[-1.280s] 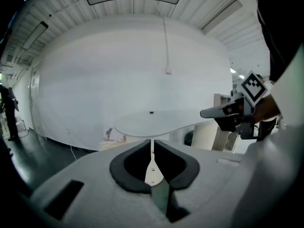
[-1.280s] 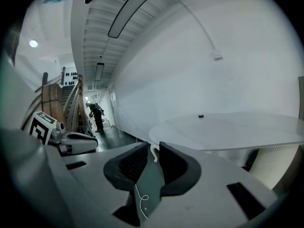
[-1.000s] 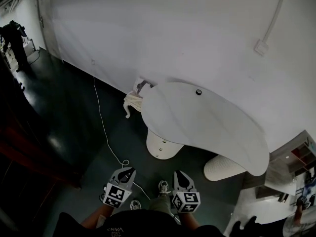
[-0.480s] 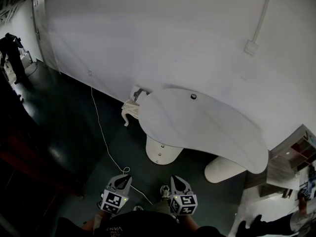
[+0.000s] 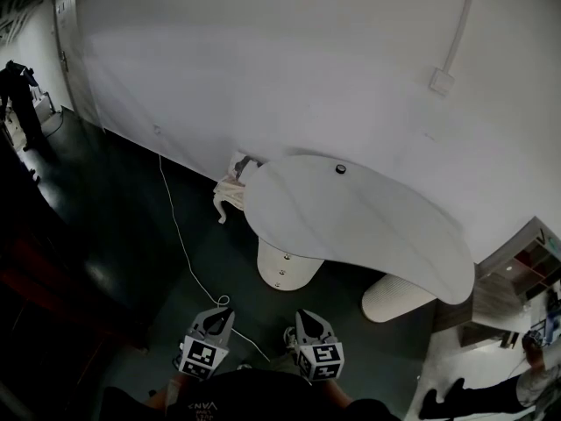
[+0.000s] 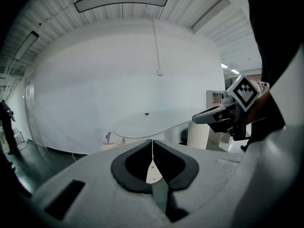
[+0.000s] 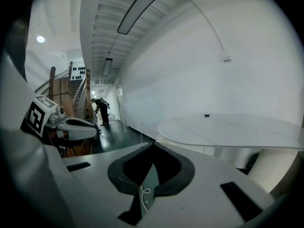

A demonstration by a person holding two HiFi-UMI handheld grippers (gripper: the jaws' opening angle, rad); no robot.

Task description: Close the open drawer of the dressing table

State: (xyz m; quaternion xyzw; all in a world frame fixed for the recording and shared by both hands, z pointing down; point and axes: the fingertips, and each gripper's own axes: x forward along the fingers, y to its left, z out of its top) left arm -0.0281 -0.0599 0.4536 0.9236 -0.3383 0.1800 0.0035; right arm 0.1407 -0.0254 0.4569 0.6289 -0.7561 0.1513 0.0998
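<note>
**Both grippers shut and empty, dressing table well ahead**

Dark glossy floor point(image 5: 114, 235) meets a plain white wall point(image 5: 307, 60). At far L a person point(image 5: 17, 95) stands by the wall, well apart from everything else. A thin white cable point(image 5: 180, 226) runs from the wall base across the floor and ends in a loop just ahead of the left gripper point(image 5: 217, 316). That gripper is held low in front of the body. Its fingers point(image 6: 130, 172) are pressed together w/ nothing btwn them.

Next comes a small cream furniture piece point(image 5: 230, 191) against the wall, just beside the L end of the dressing table point(image 5: 351, 226). The table has a white kidney-shaped tabletop. Under its L part is a smooth round pedestal point(image 5: 285, 270) w/ small knobs on the front. Can't tell from here which drawer is open.

The right gripper point(image 5: 307, 318) is level w/ the left one and near it. Its fingers point(image 7: 116, 175) are also closed tight, holding nothing. Both grippers point toward the table but are well short of it.

A small dark object point(image 5: 340, 169) sits on the tabletop near the wall edge. A ribbed pedestal point(image 5: 394, 298) stands under the R part. On the wall above is a white box point(image 5: 441, 80) on a conduit. At far R is a shelf unit point(image 5: 526, 270).
</note>
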